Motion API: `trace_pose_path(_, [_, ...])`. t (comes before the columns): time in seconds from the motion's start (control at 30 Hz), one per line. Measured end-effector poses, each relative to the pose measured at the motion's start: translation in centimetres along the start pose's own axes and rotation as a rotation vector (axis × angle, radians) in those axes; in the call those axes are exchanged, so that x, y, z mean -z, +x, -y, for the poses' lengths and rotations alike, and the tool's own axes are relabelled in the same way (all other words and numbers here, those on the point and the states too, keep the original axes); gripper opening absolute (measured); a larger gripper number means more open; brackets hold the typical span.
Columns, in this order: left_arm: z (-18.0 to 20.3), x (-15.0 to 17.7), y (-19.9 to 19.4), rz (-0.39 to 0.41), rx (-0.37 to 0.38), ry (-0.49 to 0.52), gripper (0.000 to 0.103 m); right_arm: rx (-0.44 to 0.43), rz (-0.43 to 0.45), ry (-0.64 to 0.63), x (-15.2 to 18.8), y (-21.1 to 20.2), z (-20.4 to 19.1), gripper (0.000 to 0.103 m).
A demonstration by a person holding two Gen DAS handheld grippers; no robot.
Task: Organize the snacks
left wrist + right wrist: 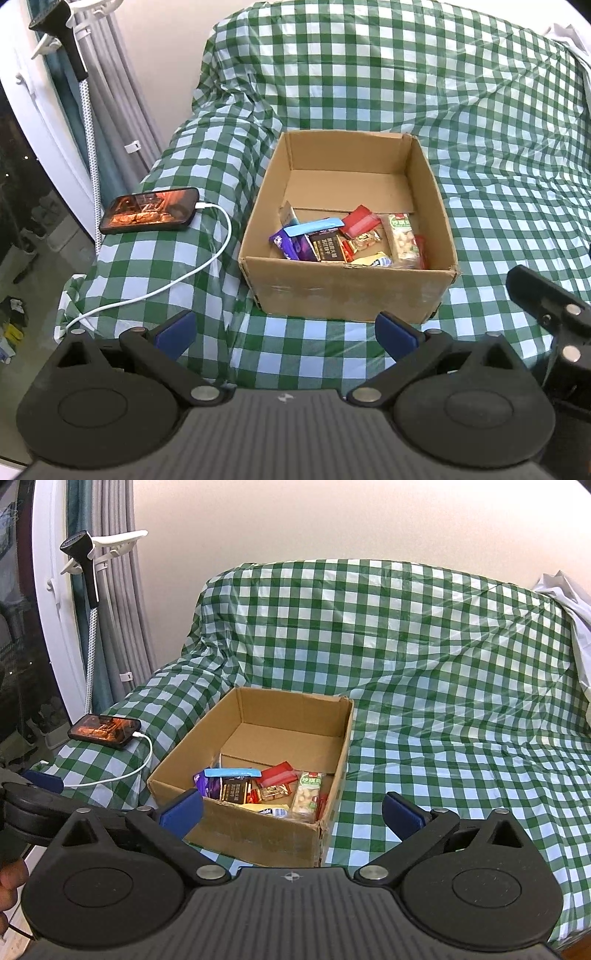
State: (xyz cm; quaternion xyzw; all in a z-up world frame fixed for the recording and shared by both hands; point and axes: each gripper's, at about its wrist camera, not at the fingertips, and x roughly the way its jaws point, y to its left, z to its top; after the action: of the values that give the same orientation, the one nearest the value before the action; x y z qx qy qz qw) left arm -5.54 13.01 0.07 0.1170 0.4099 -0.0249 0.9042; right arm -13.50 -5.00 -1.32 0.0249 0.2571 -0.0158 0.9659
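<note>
While both our blue-padded left gripper (286, 334) and right gripper (291, 814) hang spread and empty, assorted wrapped snacks (347, 240) fill the open brown cardboard box's (347, 291) near end, its front wall hiding their lower edges.

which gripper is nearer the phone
Left. The left gripper hangs open just right of the phone, near its cable; the right gripper sits farther right, beyond the cardboard box.

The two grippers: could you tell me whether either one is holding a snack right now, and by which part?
Nothing is held. The left gripper and right gripper are both open and empty, short of the cardboard box; the snacks lie inside it.
</note>
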Motion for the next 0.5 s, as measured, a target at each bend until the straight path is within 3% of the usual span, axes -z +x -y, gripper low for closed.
trace_pose_path(0.5, [0.35,-0.21,0.38,-0.008,-0.006,0.016,0.103,0.005,-0.006,0.001,-0.24,0.51,0.08,0.102])
